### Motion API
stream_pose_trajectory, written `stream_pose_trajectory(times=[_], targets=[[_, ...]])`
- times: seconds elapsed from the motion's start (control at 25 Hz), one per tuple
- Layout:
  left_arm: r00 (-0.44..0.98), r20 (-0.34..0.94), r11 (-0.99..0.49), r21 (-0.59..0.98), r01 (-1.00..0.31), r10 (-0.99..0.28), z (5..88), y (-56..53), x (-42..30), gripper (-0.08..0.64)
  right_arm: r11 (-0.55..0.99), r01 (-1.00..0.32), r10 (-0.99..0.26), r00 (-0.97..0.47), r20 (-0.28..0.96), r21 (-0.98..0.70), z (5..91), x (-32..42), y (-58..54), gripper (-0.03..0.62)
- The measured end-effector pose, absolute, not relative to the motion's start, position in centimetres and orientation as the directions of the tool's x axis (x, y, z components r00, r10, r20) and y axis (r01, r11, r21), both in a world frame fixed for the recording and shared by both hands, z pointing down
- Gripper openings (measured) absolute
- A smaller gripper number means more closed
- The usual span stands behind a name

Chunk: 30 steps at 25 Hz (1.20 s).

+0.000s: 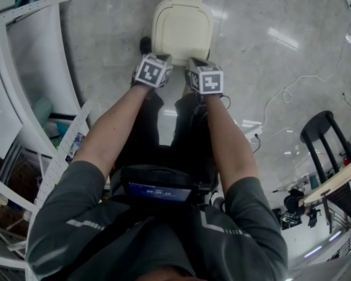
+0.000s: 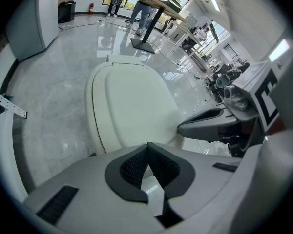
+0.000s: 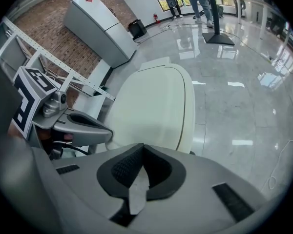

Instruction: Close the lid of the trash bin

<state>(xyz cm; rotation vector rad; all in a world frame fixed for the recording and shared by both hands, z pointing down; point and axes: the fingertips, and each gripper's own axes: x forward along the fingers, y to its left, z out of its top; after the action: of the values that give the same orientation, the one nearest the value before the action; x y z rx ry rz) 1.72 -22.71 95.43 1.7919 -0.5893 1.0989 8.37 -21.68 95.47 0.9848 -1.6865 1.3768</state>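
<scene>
The cream trash bin (image 1: 181, 28) stands on the grey floor just ahead of the person, and its lid (image 2: 134, 106) lies flat down on the body; the same lid (image 3: 154, 106) fills the middle of the right gripper view. My left gripper (image 1: 154, 69) and right gripper (image 1: 203, 78) hover side by side above the bin's near edge, not touching it. The left gripper's jaws (image 2: 147, 146) are shut with nothing between them. The right gripper's jaws (image 3: 142, 147) are shut and empty too. Each gripper shows in the other's view: the right one (image 2: 210, 123), the left one (image 3: 83, 126).
A white shelving frame (image 1: 23, 98) runs along the left. A black stool (image 1: 324, 133) and a white cable (image 1: 281, 92) are on the floor at the right. A grey cabinet (image 3: 100, 26) stands behind the bin. People and a table (image 2: 156, 6) are far off.
</scene>
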Motion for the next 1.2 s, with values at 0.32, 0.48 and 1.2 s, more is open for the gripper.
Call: stream_pose_trajectory(times=[0.32, 0.48, 1.2], targets=[[0.483, 0.872, -0.454, 0.461, -0.762, 0.075, 96.0, -22.5, 1.7, -0.008, 0.144, -0.901, -0.108, -0.426, 0.898, -0.410, 96.1, 8.4, -21.6, 0.011], [0.487, 0.869, -0.438, 0.470, -0.766, 0.082, 96.2, -22.5, 1.7, -0.008, 0.171, -0.906, -0.110, -0.408, 0.906, -0.387, 96.2, 8.3, -21.6, 0.011], [0.498, 0.867, -0.434, 0.455, -0.777, 0.018, 91.9, -26.2, 0.6, -0.008, 0.183, -0.915, -0.154, -0.388, 0.909, -0.359, 92.2, 8.6, -24.2, 0.011]])
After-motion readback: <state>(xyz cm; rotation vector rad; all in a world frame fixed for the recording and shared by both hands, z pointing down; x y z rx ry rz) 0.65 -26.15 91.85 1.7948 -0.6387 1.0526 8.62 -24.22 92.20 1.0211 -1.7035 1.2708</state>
